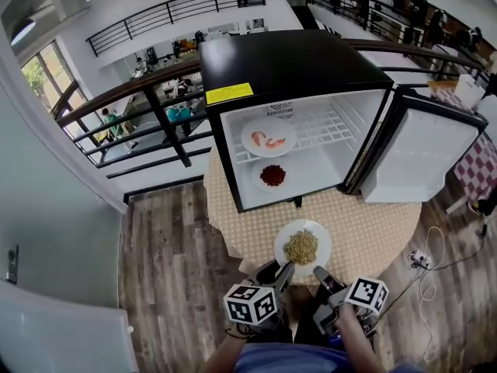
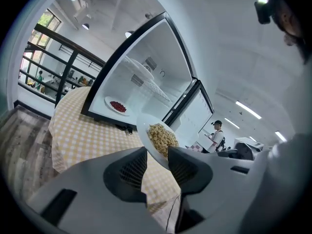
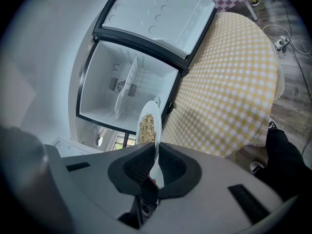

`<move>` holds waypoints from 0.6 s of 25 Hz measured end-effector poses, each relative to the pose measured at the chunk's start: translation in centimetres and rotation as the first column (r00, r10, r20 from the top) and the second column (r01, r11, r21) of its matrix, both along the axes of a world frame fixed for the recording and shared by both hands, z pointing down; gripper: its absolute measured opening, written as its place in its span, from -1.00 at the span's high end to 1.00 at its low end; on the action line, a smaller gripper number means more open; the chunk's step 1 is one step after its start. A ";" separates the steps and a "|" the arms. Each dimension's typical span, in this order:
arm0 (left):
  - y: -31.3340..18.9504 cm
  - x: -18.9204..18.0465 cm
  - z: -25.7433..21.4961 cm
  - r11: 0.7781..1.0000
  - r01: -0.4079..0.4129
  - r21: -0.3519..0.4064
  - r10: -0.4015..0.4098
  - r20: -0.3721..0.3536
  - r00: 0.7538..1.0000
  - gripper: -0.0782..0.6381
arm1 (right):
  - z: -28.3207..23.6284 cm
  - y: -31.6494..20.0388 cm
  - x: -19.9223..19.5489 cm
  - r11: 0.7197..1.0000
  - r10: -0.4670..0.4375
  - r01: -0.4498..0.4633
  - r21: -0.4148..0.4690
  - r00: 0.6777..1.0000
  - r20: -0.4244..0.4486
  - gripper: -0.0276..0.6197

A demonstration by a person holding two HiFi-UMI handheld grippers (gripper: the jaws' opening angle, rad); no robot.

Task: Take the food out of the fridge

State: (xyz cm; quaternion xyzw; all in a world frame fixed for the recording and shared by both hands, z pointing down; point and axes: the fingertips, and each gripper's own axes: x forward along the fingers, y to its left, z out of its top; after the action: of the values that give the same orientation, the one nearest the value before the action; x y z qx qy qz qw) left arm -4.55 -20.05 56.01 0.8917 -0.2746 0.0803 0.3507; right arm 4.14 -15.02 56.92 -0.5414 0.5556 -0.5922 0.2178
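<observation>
A white plate of beige food (image 1: 302,247) hangs over the front of the round checked table (image 1: 373,231), held from both sides. My left gripper (image 1: 286,269) grips its near-left rim and my right gripper (image 1: 318,273) pinches its near-right rim. In the left gripper view the plate (image 2: 161,138) runs slantwise between the jaws of the left gripper (image 2: 157,162). In the right gripper view the plate (image 3: 146,126) stands edge-on in the tightly shut right gripper (image 3: 157,162). The black fridge (image 1: 287,61) stands open behind, with a shrimp plate (image 1: 268,138) on its shelf and a plate of red food (image 1: 272,176) below.
The fridge door (image 1: 419,158) swings out to the right over the table. A railing (image 1: 155,107) runs behind the fridge, with a lower floor beyond. A power strip and cables (image 1: 419,259) lie on the wooden floor at right. A person stands far off in the left gripper view.
</observation>
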 end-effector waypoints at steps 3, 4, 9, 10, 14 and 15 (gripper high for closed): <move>1.6 -0.6 -0.2 1.000 -0.012 -0.011 0.012 -0.022 1.000 0.40 | -0.4 1.6 -0.6 1.000 0.013 -0.013 -0.001 1.000 -0.012 0.82; 2.1 -0.6 -0.3 1.000 -0.015 -0.011 0.015 -0.028 0.999 0.40 | -0.5 2.1 -0.7 1.000 0.018 -0.018 0.000 1.000 -0.015 0.82; 3.6 -1.3 -0.7 1.000 -0.016 0.002 0.016 -0.041 0.999 0.40 | -1.0 3.6 -1.4 1.000 0.010 -0.010 0.004 1.000 -0.026 0.82; 3.8 -1.4 -0.8 1.000 -0.014 0.002 0.014 -0.044 0.999 0.40 | -1.0 3.8 -1.5 1.000 0.007 -0.007 0.004 1.000 -0.026 0.82; 4.7 -1.8 -1.1 1.000 0.000 -0.007 -0.001 -0.059 0.998 0.40 | -1.2 4.7 -1.8 1.000 -0.014 0.014 -0.002 0.999 -0.030 0.82; 5.0 -1.8 -1.3 1.000 0.008 -0.006 -0.008 -0.065 0.998 0.40 | -1.4 4.9 -1.7 1.000 -0.021 0.021 0.000 0.999 -0.029 0.82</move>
State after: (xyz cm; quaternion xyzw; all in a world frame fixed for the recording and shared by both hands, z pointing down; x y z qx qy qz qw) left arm -6.32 -15.05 54.70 0.8918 -0.2663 0.0505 0.3622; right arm 2.44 -10.16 55.52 -0.5442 0.5643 -0.5865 0.2035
